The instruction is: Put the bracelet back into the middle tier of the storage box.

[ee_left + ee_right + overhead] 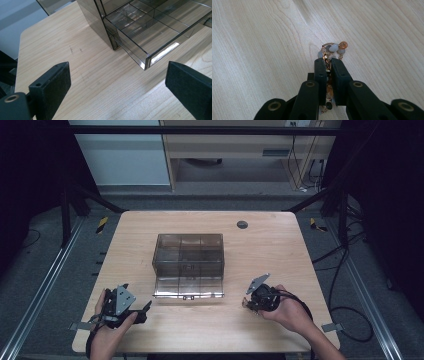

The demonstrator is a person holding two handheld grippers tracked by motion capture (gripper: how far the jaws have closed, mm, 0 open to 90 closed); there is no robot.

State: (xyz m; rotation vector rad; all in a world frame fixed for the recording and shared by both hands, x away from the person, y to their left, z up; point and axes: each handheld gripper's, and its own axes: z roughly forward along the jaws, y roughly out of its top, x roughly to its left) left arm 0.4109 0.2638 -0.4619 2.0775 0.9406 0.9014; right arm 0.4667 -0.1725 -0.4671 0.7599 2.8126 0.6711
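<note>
At the near right of the wooden table [270,245], the right gripper [251,303] is held low over the board by the person's right hand [287,312], and from the high view the thing it carries is little more than a speck at its tip. Its own gripper view makes this plain: the right gripper [328,65] has its two black jaws pressed nearly together on a beaded chain [333,48], with pale blue-grey and orange beads on gold links bunched just past the jaw tips and a dark bead hanging behind them; the bunch seems to hang just above the wood, though whether it touches is hard to judge. Over at the near left, the left gripper [131,309] sits in the left hand [107,332], pointing toward the smoky transparent organizer box [189,265] in the middle of the table. Seen from above, the box looks like a tinted case with a lower tray part reaching toward the person. The left gripper view, closer in, shows the dividers that split the organizer box [140,30] into compartments and its near corner standing on the table [82,65]. That left gripper [117,82] has its jaws spread wide with only bare wood between them, gripping nothing, near the box's corner but apart from it.
</note>
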